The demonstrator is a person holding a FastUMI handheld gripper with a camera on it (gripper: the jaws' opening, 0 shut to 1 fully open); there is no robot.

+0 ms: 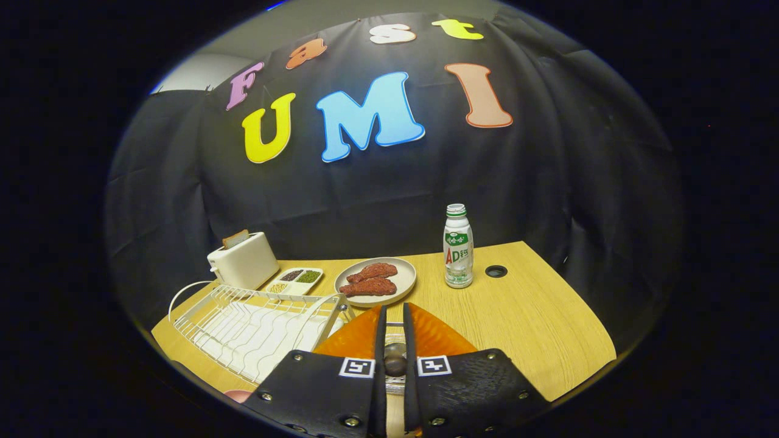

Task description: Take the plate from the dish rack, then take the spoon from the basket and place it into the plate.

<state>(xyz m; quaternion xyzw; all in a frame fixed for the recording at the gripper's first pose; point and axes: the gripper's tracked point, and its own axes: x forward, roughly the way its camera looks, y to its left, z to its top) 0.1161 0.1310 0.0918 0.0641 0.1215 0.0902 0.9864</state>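
Gripper: the two black, pebble-textured fingers of the gripper (394, 316) stand close together, clamped on the near rim of an orange plate, a thin slit left between them; each finger carries a square black-and-white marker near its base.
Plate: the orange plate (433, 336), translucent and glossy with a fine rippled surface, fans out to either side of the fingers and is held edge-on between them, just beside the dish rack and above the table.
Spoon: a dark rounded piece (395, 364) shows low in the slit between the fingers, over a pale ribbed surface; whether it is the spoon cannot be told.
Dish rack: a white wire dish rack (255, 322), thin bars bent in wavy rows, with a looped handle at its far end, stands on the table beside the left finger.
Table: a light wood-grain table (523, 322) with a round black cable hole near its far corner.
Beige plate: a round, matte beige plate (406, 281) beyond the fingertips holds two ridged reddish-brown slabs of meat (370, 280).
Bottle: a small white plastic bottle (457, 246) with a green cap stands upright, near the beige plate.
Toaster: a boxy white toaster (244, 260) with a tan slice sticking up sits beyond the rack.
Tray: a white divided tray (295, 280) of green, dark and pale grains lies between toaster and beige plate.
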